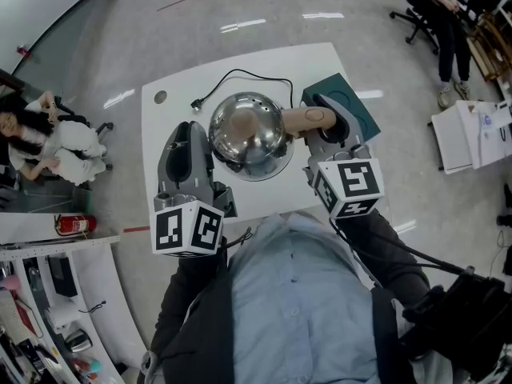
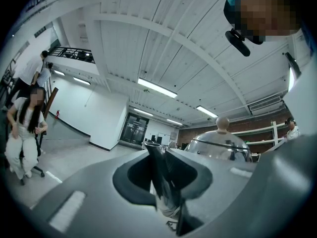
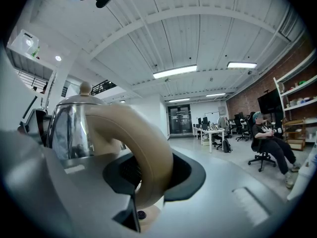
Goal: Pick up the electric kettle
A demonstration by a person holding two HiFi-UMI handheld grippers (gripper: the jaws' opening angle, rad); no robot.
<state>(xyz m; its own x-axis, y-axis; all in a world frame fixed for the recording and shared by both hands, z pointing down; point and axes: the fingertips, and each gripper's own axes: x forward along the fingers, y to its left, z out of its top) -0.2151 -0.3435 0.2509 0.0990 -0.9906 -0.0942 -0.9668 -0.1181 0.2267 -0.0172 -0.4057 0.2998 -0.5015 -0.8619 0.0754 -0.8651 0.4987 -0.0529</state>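
Note:
The electric kettle [image 1: 250,134] is a shiny steel dome with a beige handle [image 1: 308,119], held over the white table [image 1: 172,118] between both grippers. My left gripper [image 1: 210,152] is shut on its steel spout [image 2: 163,182], which stands pinched between the jaws of this gripper [image 2: 166,175]. The domed lid [image 2: 218,143] shows just beyond. My right gripper [image 1: 324,128] is shut on the handle [image 3: 143,148]. The beige loop fills the gap of that gripper [image 3: 148,177], with the steel body [image 3: 69,128] behind it.
A black power cord [image 1: 228,78] lies on the table behind the kettle, and a teal flat box [image 1: 356,102] sits at its right edge. People sit at the far left [image 1: 40,134] and far upper right [image 1: 444,14]. A red fire extinguisher [image 1: 76,225] lies by the white shelves.

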